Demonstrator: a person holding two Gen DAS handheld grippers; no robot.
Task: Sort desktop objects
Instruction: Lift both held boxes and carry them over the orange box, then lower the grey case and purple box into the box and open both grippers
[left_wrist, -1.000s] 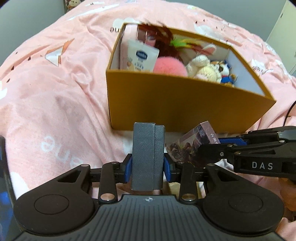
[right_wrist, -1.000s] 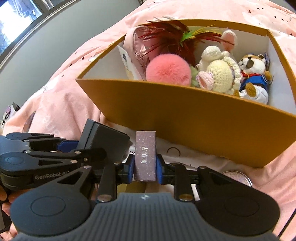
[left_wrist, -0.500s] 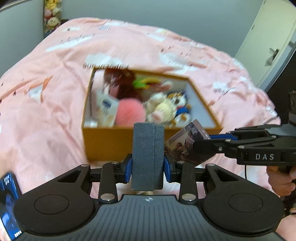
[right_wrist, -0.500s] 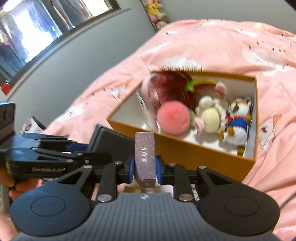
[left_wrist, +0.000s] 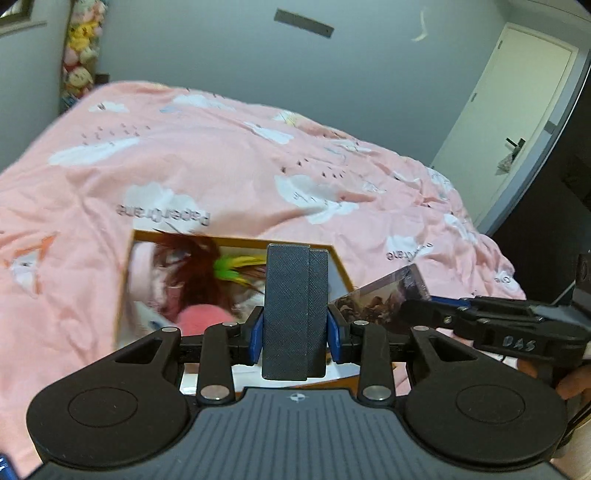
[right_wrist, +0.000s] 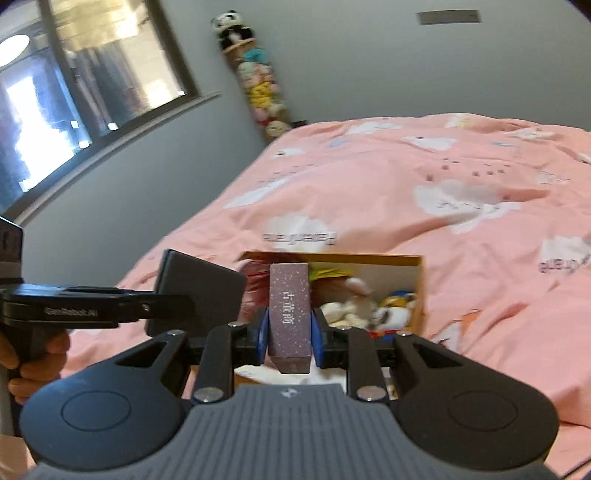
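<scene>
Pinching a textured grey case (left_wrist: 295, 314), left hand-held gripper (left_wrist: 294, 330), right hand-held gripper (right_wrist: 289, 330) gripping speckled purple box (right_wrist: 289, 314)

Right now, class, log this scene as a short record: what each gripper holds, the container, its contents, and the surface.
left gripper: shut on a dark grey case, held upright
right gripper: shut on a purple box, held upright
container: open yellow-brown box, beyond both grippers
contents: red feathers, pink pompom, soft toys
surface: pink bedspread with white clouds
image quality: box contents blurred
</scene>
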